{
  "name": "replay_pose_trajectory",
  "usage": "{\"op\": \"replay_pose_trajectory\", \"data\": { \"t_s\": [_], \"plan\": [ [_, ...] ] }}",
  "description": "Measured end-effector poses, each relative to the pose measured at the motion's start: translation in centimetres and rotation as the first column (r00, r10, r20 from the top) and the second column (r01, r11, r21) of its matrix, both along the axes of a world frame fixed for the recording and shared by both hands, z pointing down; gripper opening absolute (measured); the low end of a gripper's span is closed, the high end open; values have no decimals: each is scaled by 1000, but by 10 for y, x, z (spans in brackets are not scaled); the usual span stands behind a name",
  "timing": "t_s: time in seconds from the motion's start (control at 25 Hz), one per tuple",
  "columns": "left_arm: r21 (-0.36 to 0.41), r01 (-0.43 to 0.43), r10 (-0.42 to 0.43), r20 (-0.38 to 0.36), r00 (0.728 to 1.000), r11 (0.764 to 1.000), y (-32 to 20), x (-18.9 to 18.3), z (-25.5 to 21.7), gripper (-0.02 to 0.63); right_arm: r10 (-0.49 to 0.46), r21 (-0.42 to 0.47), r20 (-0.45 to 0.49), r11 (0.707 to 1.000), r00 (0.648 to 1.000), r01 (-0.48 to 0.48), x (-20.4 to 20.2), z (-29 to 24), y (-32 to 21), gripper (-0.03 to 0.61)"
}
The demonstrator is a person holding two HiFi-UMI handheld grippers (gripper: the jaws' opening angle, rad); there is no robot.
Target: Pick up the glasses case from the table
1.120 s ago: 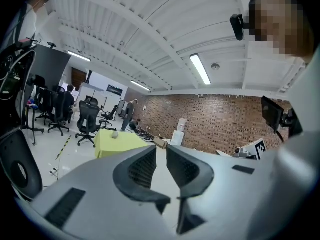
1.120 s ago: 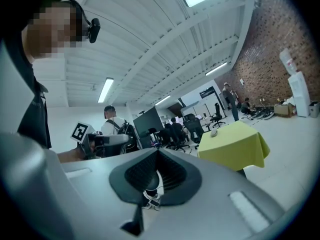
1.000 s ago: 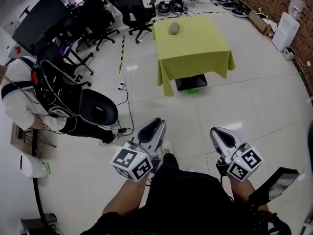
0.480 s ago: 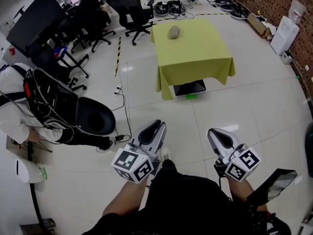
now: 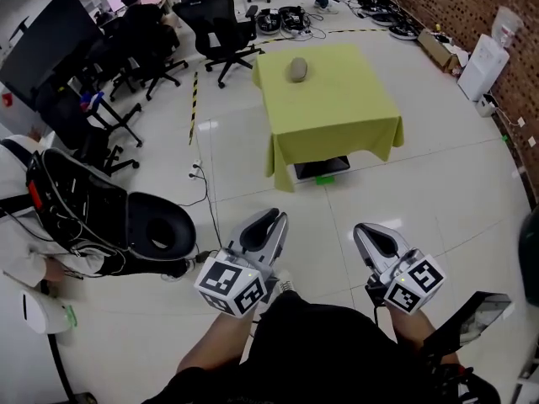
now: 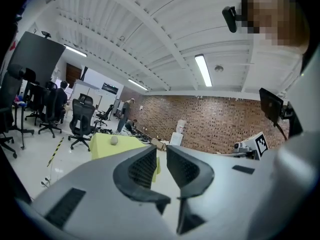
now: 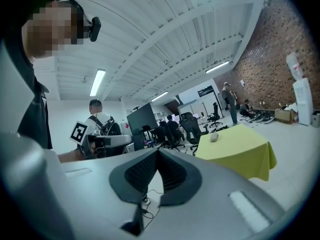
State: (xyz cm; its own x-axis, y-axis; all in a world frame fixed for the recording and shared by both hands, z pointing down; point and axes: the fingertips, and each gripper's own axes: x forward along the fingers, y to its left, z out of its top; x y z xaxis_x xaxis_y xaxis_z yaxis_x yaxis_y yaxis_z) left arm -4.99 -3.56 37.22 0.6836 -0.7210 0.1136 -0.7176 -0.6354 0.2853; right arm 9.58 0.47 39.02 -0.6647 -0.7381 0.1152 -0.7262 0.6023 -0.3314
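We hold both tools low in front of us, well short of the counter point(image 5: 349, 91), over the pale tiled floor point(image 5: 446, 183). The left hand-held gripper point(image 6: 161, 150) is closed: its two dark ribbed jaws stand together with only a thin slit between them, and nothing is in that slit. The right hand-held gripper point(image 7: 157, 150) is closed too, its jaw tips meeting, and it holds nothing.

The glasses case point(image 5: 297, 69), a small grey-beige oval, lies on the counter close to the far edge, toward the far-left corner as we see it from the head view. It lies alone there, well apart from both tools. A yellow-green cloth point(image 5: 337, 146) covers the counter and hangs over its edges. Black office chairs point(image 5: 221, 19) stand beyond the counter's far-left corner, and a brick wall point(image 5: 446, 7) runs along the right side of the room.
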Motion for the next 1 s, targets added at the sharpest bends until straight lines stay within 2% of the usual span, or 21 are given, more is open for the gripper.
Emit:
{"op": "replay_pose_trajectory", "data": {
  "t_s": [0.6, 1.0],
  "plan": [
    [16, -41, 42, -39, 998, 999, -112, -69, -1, 69, 43, 6, -51, 999, 998, -43, -67, -5, -105, 2],
    [11, -62, 62, -60, 996, 998, -156, -93, 4, 69, 56, 2, -82, 998, 995, -56, -93, -4, -146, 2]
  ]
}}
